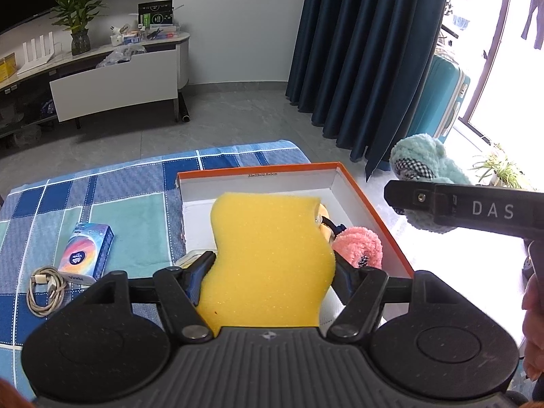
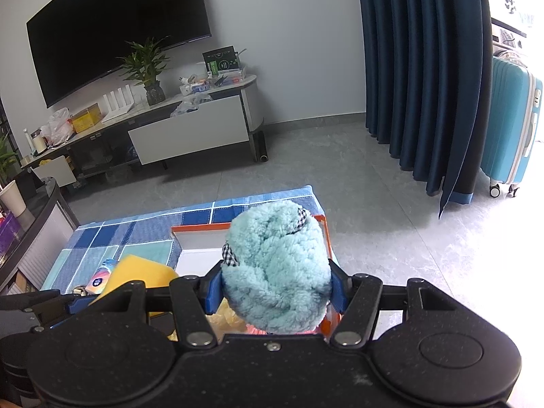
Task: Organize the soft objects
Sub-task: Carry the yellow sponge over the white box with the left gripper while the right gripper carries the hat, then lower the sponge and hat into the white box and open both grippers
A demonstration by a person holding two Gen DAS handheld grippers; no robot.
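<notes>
My left gripper point(image 1: 273, 265) is shut on a yellow sponge point(image 1: 268, 258) and holds it over the near end of an orange-rimmed white box point(image 1: 370, 210). A pink fluffy toy point(image 1: 360, 243) lies in the box, right of the sponge. My right gripper point(image 2: 277, 282) is shut on a light blue fluffy toy point(image 2: 277, 265) with checked ears, held above the box's right side point(image 2: 324, 234). In the left wrist view the right gripper point(image 1: 394, 192) comes in from the right with the blue toy point(image 1: 421, 159). The sponge also shows in the right wrist view point(image 2: 139, 272).
The box sits on a blue checked cloth point(image 1: 129, 204). A tissue pack point(image 1: 86, 255) and a coiled white cable point(image 1: 46, 289) lie on the cloth left of the box. Behind stand a TV cabinet point(image 1: 115, 81), dark curtains point(image 1: 367, 61) and a blue suitcase point(image 2: 510, 125).
</notes>
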